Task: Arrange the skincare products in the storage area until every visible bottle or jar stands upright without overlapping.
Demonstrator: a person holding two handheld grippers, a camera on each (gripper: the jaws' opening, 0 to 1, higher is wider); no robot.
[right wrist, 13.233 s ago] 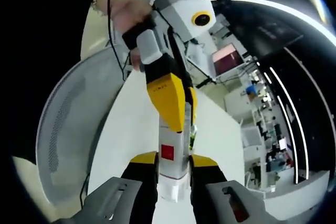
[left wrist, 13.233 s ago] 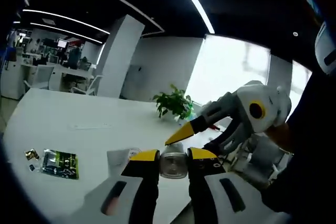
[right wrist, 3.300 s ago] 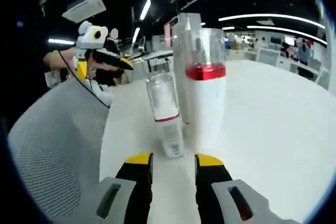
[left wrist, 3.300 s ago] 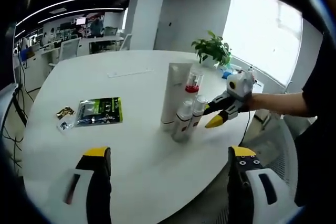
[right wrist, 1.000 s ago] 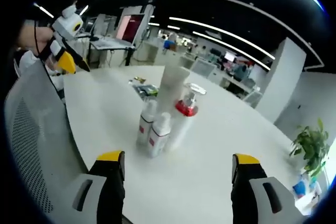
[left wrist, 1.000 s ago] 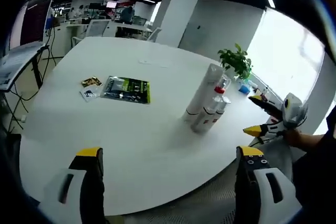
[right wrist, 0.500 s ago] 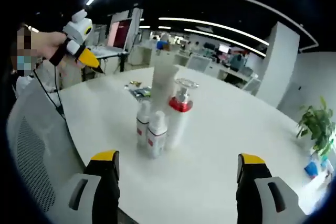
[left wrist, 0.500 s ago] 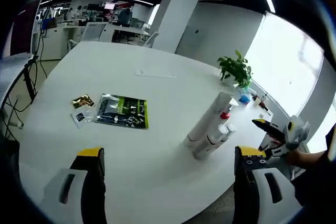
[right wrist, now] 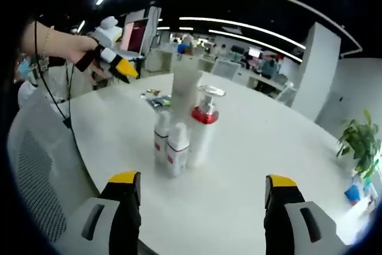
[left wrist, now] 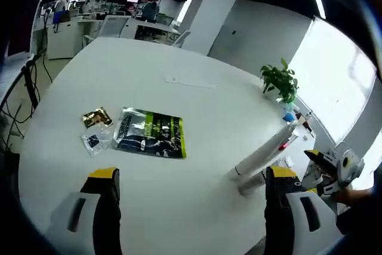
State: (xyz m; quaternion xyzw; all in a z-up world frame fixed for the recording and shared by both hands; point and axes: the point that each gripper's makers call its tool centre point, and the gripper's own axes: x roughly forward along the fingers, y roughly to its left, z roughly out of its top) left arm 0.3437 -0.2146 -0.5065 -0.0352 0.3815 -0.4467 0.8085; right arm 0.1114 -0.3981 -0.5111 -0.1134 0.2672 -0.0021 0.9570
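**Four skincare bottles upright in a tight cluster, both grippers wide open and clear of them**

In the right gripper view, the right gripper (right wrist: 202, 189) has its yellow-tipped black jaws spread far apart with nothing between them. Just beyond them, on the smooth white round table (right wrist: 268, 141), stand the products, all upright and packed close: two small white bottles (right wrist: 170, 147) with red labels at the front, a rounder white pump bottle (right wrist: 202, 132) with a red collar and a clear cap behind them, and a tall matte white tube (right wrist: 184, 85) at the back. Whether they touch one another cannot be told. The left gripper (right wrist: 122, 67) shows up to the left, held in a person's hand (right wrist: 71, 46), well apart from the bottles. A grey mesh chair back (right wrist: 36, 165) curves along the table's near edge.

In the left gripper view, the left gripper (left wrist: 191, 177) also stands wide open, holding nothing. The same group of bottles (left wrist: 262, 159) sits near the right jaw, slanted by the lens. Further left on the table lie a glossy green and black flat packet (left wrist: 149, 132), a small gold foil sachet (left wrist: 96, 117) and a clear sachet (left wrist: 94, 141). A leafy potted plant (left wrist: 280, 82) stands at the far edge. The right gripper (left wrist: 331, 168) shows at the right.
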